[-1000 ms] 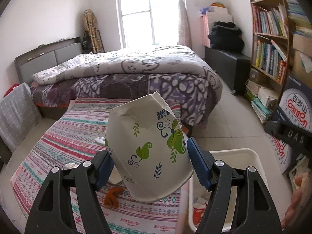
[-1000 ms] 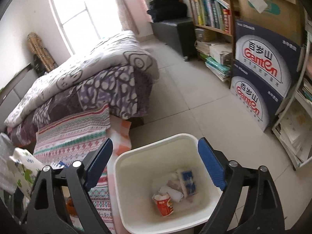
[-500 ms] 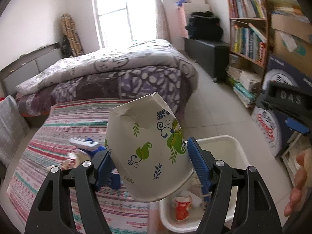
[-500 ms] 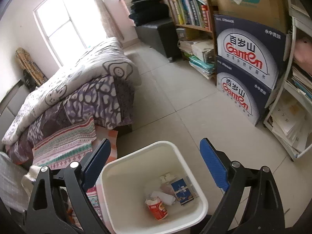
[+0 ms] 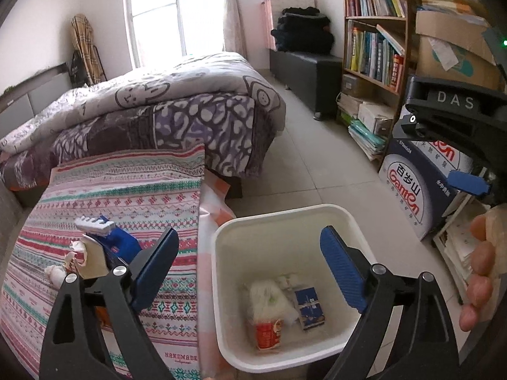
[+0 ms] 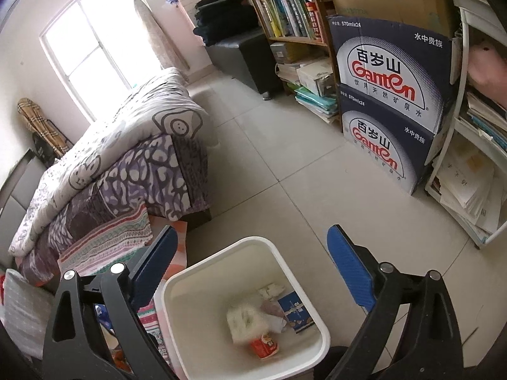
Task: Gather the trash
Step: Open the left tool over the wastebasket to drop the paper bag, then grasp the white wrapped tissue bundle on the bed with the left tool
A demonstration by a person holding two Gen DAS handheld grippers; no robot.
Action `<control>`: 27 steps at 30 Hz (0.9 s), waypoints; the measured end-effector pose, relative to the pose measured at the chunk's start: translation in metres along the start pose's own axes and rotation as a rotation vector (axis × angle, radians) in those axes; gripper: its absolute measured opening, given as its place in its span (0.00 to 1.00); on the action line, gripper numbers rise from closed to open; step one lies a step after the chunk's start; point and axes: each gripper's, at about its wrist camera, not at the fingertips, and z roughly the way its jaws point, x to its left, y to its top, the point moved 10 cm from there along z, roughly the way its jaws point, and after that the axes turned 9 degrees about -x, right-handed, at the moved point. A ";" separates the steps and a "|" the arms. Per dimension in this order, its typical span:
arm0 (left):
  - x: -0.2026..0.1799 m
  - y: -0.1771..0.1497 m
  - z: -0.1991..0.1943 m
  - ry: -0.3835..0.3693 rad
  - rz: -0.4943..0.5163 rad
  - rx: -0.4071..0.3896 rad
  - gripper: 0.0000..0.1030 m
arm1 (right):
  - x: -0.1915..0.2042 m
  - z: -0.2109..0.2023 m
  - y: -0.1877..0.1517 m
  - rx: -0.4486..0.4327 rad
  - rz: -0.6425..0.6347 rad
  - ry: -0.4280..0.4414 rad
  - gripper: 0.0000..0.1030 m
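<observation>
A white bin [image 5: 221, 272] stands on the floor beside the striped cloth [image 5: 126, 196]; it also shows in the right wrist view [image 6: 177, 304]. In it lie the white patterned paper cup [image 5: 269, 297], a red cup [image 5: 267, 335] and a blue carton [image 5: 309, 307]. The paper cup also shows in the right wrist view [image 6: 247, 321]. My left gripper [image 5: 250, 253] is open and empty above the bin. My right gripper [image 6: 252, 253] is open and empty, also above the bin. A blue and white object [image 5: 104, 237] and crumpled tissue [image 5: 55, 274] lie on the cloth.
A bed with a purple quilt [image 5: 158, 110] lies behind the cloth. Blue Ganten boxes [image 6: 389, 95] and bookshelves [image 5: 374, 47] line the right wall. A black bench [image 5: 304, 66] stands at the far wall. Tiled floor [image 6: 285, 164] lies between bed and shelves.
My left gripper moved right over the bin, opened and let go of the paper cup, which now lies in the bin. My right gripper stayed open and drew nearer over the bin.
</observation>
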 end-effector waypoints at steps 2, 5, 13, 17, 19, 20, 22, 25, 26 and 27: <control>0.003 -0.001 0.000 0.005 -0.009 0.007 0.86 | 0.002 0.001 -0.002 0.004 -0.006 0.000 0.90; 0.011 -0.001 0.000 0.017 -0.017 0.010 0.86 | 0.007 0.002 -0.007 0.013 -0.021 0.000 0.92; 0.047 -0.011 0.003 0.099 -0.036 0.047 0.86 | 0.033 0.007 -0.028 0.065 -0.092 0.009 0.93; 0.078 -0.020 0.007 0.157 -0.064 0.083 0.86 | 0.049 0.009 -0.041 0.093 -0.141 0.020 0.93; 0.098 -0.025 0.011 0.188 -0.089 0.106 0.86 | 0.058 0.011 -0.048 0.110 -0.165 0.027 0.93; 0.112 -0.030 0.013 0.214 -0.108 0.126 0.86 | 0.062 0.011 -0.051 0.117 -0.173 0.031 0.93; 0.134 -0.037 0.016 0.245 -0.152 0.153 0.86 | 0.072 0.012 -0.058 0.128 -0.197 0.038 0.93; 0.168 -0.044 0.019 0.298 -0.213 0.181 0.86 | 0.085 0.014 -0.068 0.145 -0.236 0.048 0.93; 0.177 -0.046 0.019 0.310 -0.231 0.186 0.86 | 0.089 0.015 -0.071 0.150 -0.247 0.051 0.93; 0.186 -0.047 0.018 0.320 -0.253 0.188 0.86 | 0.092 0.015 -0.074 0.154 -0.255 0.053 0.93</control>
